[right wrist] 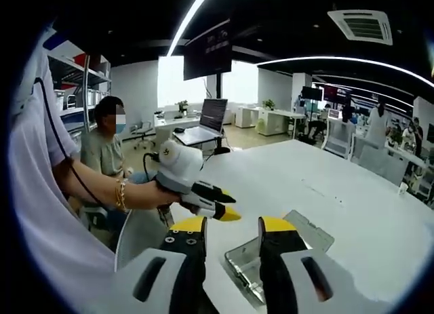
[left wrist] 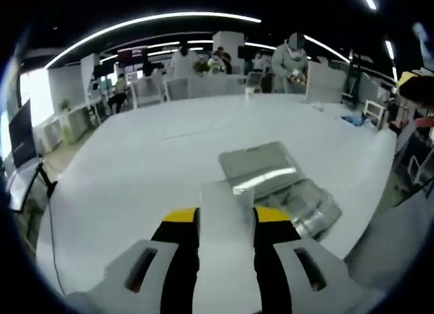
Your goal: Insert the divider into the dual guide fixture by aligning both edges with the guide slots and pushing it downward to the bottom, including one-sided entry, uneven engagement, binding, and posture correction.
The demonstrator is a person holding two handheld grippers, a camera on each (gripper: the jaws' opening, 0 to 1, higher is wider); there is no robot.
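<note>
A person is holding a clear divider above a white bench, ready to bring it to a clear fixture.

The white bench point(left wrist: 135, 165) is stretching across a busy open office. Near its front edge is lying the dual guide fixture point(left wrist: 281, 185), a shallow clear plastic box with its lid laid open. The left gripper point(left wrist: 227, 222) is holding the divider point(left wrist: 227, 212), a frosted, flat panel, upright between its fingers, which are clamped on its lower part, above the bench and just short of the fixture. The right gripper point(right wrist: 230, 234) is hovering over the fixture point(right wrist: 278, 256), fingers apart and holding nothing. The divider is looking light, stiff and slippery; gripping the flat faces near one edge should be leaving both side edges free for the slots.
</note>
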